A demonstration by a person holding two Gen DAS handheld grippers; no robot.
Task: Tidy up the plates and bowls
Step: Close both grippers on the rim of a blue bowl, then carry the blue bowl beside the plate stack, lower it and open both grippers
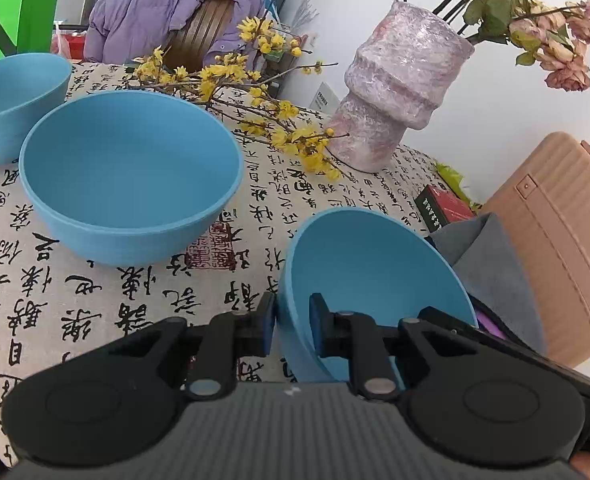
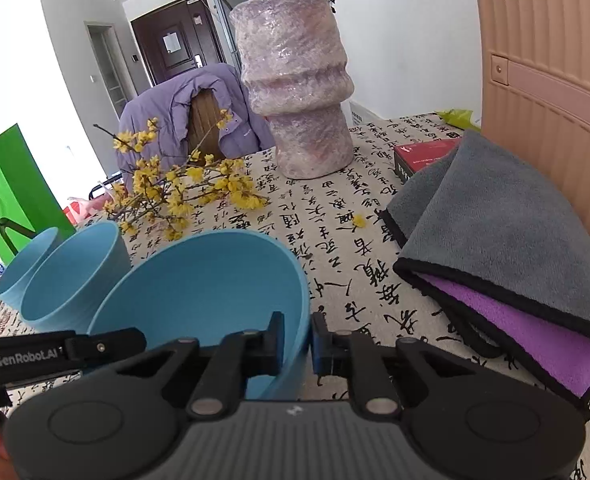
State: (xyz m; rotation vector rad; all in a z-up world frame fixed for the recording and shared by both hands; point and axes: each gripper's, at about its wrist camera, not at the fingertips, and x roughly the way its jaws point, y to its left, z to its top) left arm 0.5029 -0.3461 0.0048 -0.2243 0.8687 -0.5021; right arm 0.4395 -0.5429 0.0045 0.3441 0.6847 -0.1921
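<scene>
On the calligraphy-printed tablecloth (image 1: 95, 300), left to right in the left wrist view, stand a partly cropped matte blue plastic bowl (image 1: 11, 100), a second wide blue bowl (image 1: 131, 176) upright just beside it, and a third, nearest blue bowl (image 1: 367, 280), tilted.

The left gripper (image 1: 293, 330) is pinched onto the near-left wall of that nearest blue bowl, one pad outside, one inside. In the right wrist view the right gripper (image 2: 299, 344) is clamped on the opposite wall of the same bowl (image 2: 207, 296) in the same way. So both claws are nearly closed, and each grips the thin rim.

Judged from here, the risk is the two-handed hold: uneven pulls could twist the bowl out of the pads or flex the wall. A sweep toward the other bowls could catch the yellow-blossomed twigs (image 1: 255, 92) lying near them, or knock the tall mottled pink-purple vase (image 1: 395, 88). On the right, the folded grey-and-purple cloth (image 2: 507, 248) lies close and may snag.
</scene>
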